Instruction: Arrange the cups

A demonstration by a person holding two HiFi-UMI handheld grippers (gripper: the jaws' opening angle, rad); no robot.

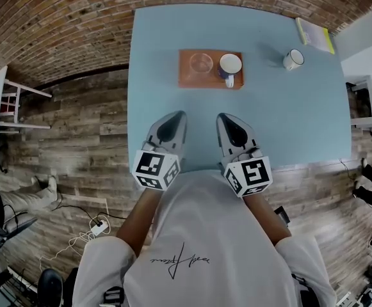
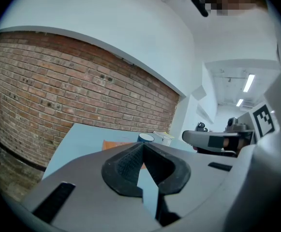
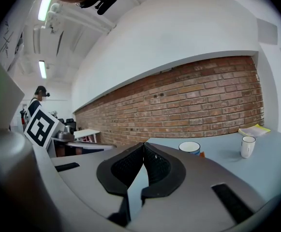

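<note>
On the light blue table point(image 1: 301, 120) lies an orange tray point(image 1: 189, 78). It holds a clear glass cup point(image 1: 201, 63) on its left half and a blue mug with a white inside point(image 1: 230, 67) point(image 3: 189, 147) point(image 2: 145, 138) on its right. A white mug with a dark rim point(image 1: 293, 59) point(image 3: 247, 146) stands on the table to the tray's right. My left gripper point(image 1: 178, 114) point(image 2: 142, 145) and right gripper point(image 1: 221, 116) point(image 3: 143, 145) hover side by side over the table's near edge, well short of the tray. Both are shut with nothing between the tips.
A yellow-and-white booklet point(image 1: 314, 34) lies at the table's far right corner. A brick wall point(image 1: 64, 18) runs behind and to the left. A white table point(image 1: 371, 50) stands to the right, a white chair point(image 1: 13, 107) to the left, cables on the wooden floor.
</note>
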